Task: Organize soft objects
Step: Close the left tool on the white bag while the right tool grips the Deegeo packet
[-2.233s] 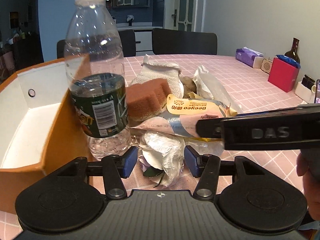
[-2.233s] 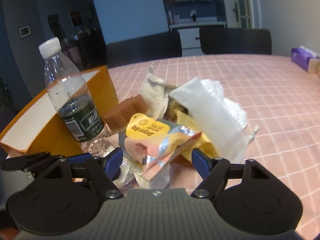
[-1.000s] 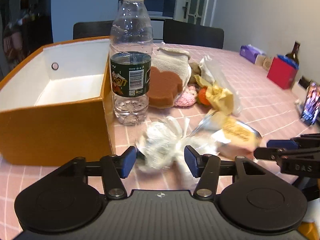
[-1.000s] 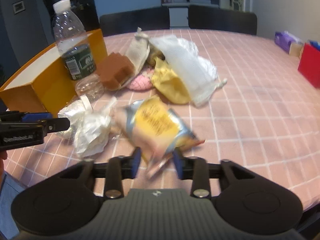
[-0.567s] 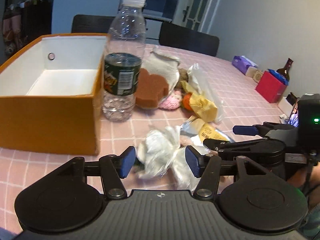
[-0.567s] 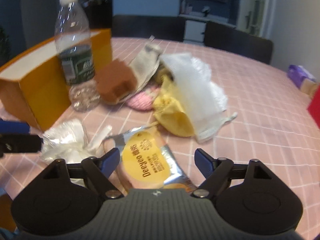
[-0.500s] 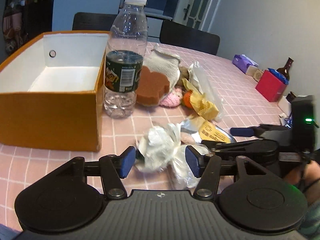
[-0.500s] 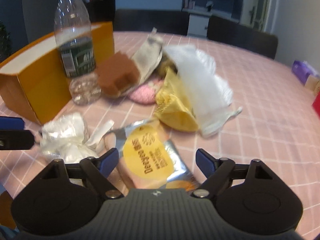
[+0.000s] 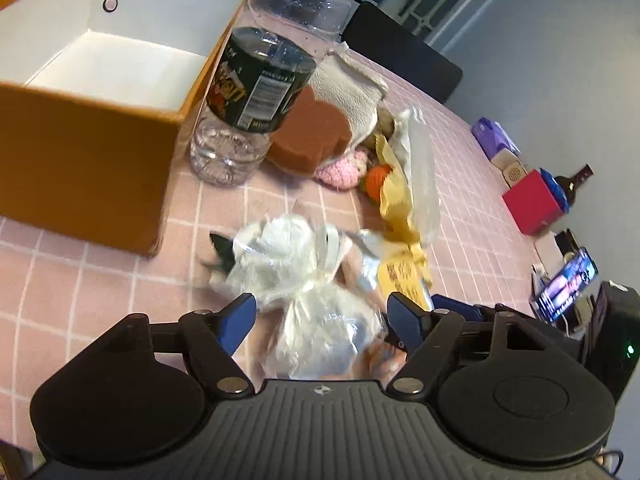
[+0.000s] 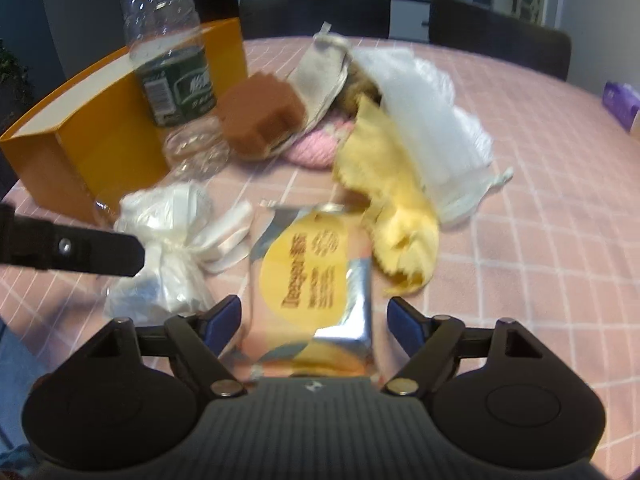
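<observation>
A knotted white plastic bag (image 9: 304, 280) lies on the pink checked table between the jaws of my left gripper (image 9: 322, 314). Those jaws are opening and the pads stand clear of the bag. A yellow-and-silver snack packet (image 10: 316, 272) lies flat between the jaws of my right gripper (image 10: 314, 318), which are closing slightly without touching it. Beyond them lies a pile: a brown sponge (image 10: 260, 120), a pink knitted piece (image 10: 312, 148), a yellow cloth (image 10: 392, 216), a white mesh bag (image 10: 432, 120) and a beige pouch (image 9: 344, 84).
An open orange box (image 9: 80, 160) with a white inside stands at the left, with a water bottle (image 9: 256, 88) upright against its corner. At the far right are a red box (image 9: 532, 204), a dark bottle (image 9: 576, 180), a purple tissue pack (image 9: 492, 136) and a lit phone (image 9: 568, 280).
The right jaws opened and let the snack packet down onto the table. The left jaws widened off the white bag, and the left gripper rolled and dipped closer to the table.
</observation>
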Demonstrator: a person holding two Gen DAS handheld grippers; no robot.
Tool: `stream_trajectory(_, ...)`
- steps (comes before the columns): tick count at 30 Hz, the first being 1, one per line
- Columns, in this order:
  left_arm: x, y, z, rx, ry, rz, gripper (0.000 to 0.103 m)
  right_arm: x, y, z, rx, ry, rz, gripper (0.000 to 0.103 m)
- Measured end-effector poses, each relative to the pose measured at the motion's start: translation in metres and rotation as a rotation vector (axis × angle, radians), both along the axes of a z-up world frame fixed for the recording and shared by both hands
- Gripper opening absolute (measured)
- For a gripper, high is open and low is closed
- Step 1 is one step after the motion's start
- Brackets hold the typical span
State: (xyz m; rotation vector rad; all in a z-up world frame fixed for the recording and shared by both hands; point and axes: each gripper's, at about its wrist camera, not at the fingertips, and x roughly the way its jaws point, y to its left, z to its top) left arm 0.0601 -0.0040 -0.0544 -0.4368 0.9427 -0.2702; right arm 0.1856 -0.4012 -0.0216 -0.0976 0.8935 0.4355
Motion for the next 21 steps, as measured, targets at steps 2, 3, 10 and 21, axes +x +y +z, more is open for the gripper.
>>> stream_trajectory(2, 0.008, -0.009, -0.002, 0.032, 0.003, -0.005, 0.088, 0.003, 0.002, 0.000, 0.001, 0.001, 0.012, 0.079)
stream_trajectory(3, 0.011, -0.012, -0.004, 0.045, 0.012, -0.007, 0.088, 0.004, 0.005, -0.001, -0.007, 0.002, 0.019, 0.079)
stream_trajectory(10, 0.023, -0.029, -0.020, 0.151, 0.018, -0.009, 0.083, 0.006, 0.015, -0.009, -0.042, -0.003, 0.031, 0.075)
stream_trajectory(21, 0.015, -0.030, -0.024, 0.217, -0.061, -0.058, 0.051, 0.000, 0.014, -0.009, -0.035, -0.022, 0.026, 0.055)
